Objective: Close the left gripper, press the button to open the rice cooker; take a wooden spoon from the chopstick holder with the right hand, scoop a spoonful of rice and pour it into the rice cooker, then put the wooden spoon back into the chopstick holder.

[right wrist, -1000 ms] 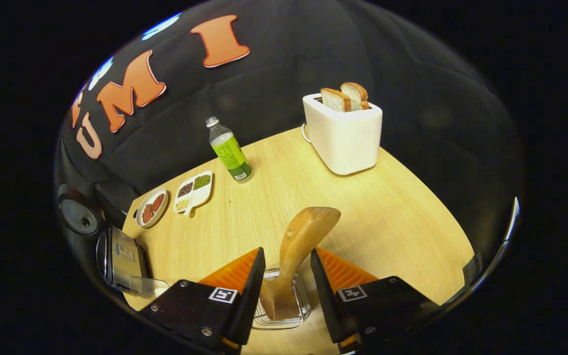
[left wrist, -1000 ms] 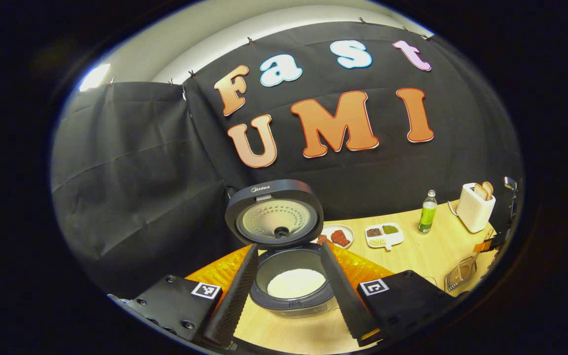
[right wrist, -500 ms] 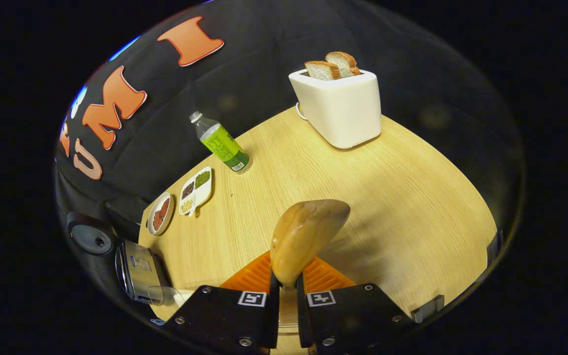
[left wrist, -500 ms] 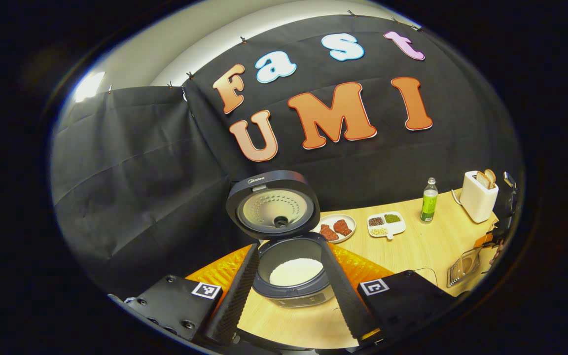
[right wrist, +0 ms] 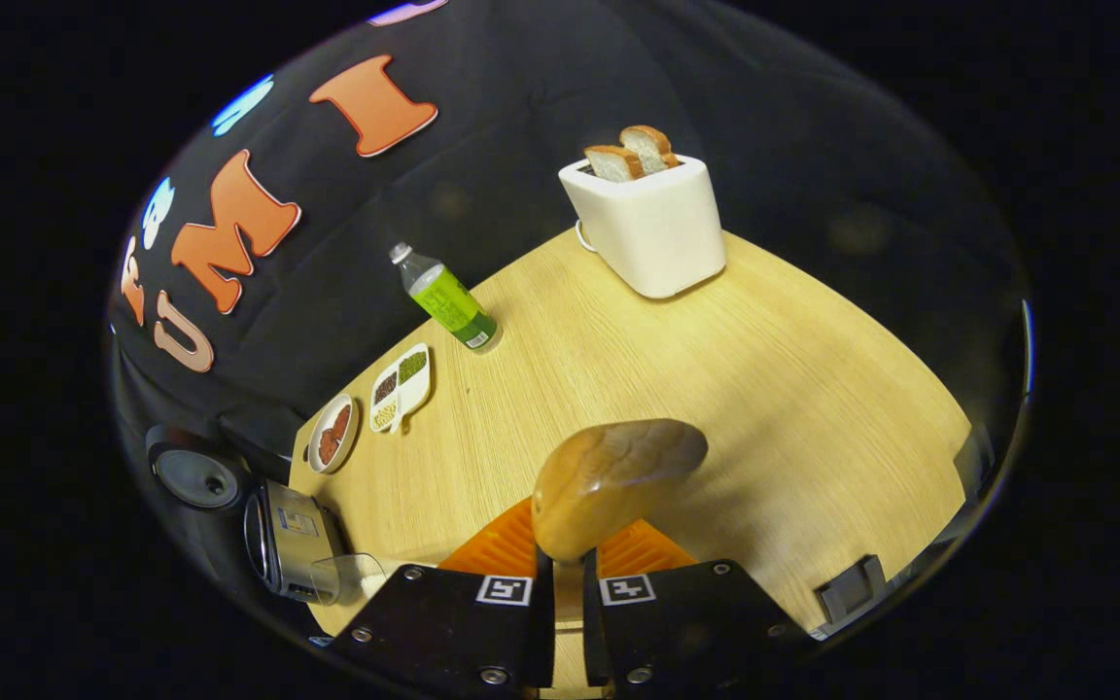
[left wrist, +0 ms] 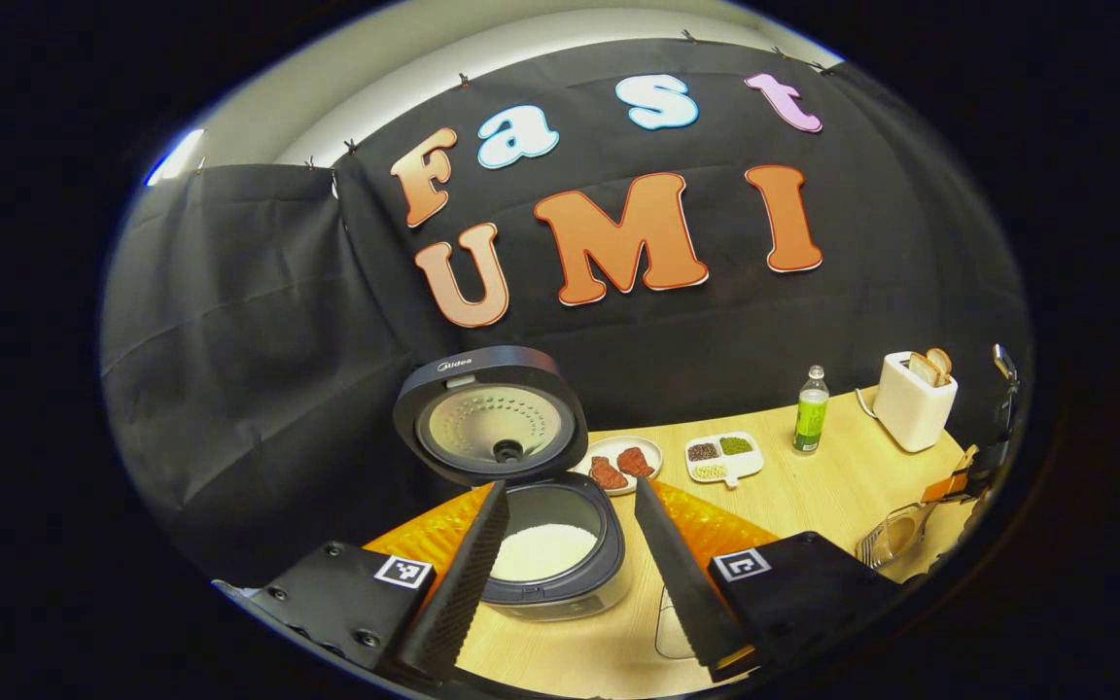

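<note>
The rice cooker [left wrist: 560, 574] stands open with its lid [left wrist: 492, 428] raised and white rice [left wrist: 542, 550] in the pot. My left gripper [left wrist: 570, 491] is open, just in front of the cooker, with nothing between its fingers. My right gripper [right wrist: 560, 569] is shut on the handle of the wooden spoon [right wrist: 613, 476], whose bowl rises above the fingers over the table. In the right gripper view the cooker [right wrist: 293, 535] lies at the far left. The wire chopstick holder [left wrist: 895, 535] sits at the table's right end, below the far-off right gripper [left wrist: 959, 481].
On the wooden table [right wrist: 764, 389] stand a white toaster [right wrist: 647, 228] with bread, a green bottle [right wrist: 443, 301], a divided dish [right wrist: 400, 384] and a small plate [right wrist: 332, 433]. A clear container [right wrist: 351, 578] sits beside the cooker.
My right gripper closed on the spoon handle and lifted it; the holder is gone from between its fingers. My left gripper shifted, so the cooker sits further left in its view.
</note>
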`<state>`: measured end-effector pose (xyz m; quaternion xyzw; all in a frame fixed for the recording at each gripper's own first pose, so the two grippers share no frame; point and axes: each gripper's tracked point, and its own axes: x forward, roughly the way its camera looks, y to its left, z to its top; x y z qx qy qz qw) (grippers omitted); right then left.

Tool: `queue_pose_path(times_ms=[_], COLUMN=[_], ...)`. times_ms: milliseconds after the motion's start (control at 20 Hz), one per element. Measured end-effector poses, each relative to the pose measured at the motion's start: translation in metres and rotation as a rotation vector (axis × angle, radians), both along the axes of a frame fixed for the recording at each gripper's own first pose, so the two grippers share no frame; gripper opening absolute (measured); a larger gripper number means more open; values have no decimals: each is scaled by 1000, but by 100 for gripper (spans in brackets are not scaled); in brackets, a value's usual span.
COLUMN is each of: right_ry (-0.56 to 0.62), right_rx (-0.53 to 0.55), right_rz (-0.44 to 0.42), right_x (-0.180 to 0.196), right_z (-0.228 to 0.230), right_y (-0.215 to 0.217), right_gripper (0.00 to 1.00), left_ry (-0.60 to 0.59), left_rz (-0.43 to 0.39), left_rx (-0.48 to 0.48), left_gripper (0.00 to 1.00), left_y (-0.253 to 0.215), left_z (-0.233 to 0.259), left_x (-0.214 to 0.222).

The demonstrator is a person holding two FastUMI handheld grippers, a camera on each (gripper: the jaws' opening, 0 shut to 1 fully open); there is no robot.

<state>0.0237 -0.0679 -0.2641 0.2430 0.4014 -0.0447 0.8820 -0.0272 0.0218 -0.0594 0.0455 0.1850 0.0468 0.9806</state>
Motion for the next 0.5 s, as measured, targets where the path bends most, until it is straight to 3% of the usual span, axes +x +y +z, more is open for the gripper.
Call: queue_pose_path(times_ms=[50,100,200,250,350,500], right_ry=[-22,-53,-102,-125,-163,-188], right_rx=[-9,-17,-32,-49,-37,-23], right_rz=[-10,-16,-16,-12,18,84], right_x=[2,3,1,-1,-9,-21], right_z=[12,25,50,59,81,99], right_y=[0,1,7,10,30,71], right_gripper=[12,11,11,11,7,11], left_ry=[-2,-5,-9,-11,-12,-3], left_rz=[-6,-12,-15,-17,-26,-32], left_rx=[-7,-12,-29,-44,-66,-90], left_gripper=[82,82,99,90,91,91], left_y=[4,9,19,24,32,49], left_z=[-2,-3,-6,-9,-13,-22], left_x=[1,3,5,6,7,9])
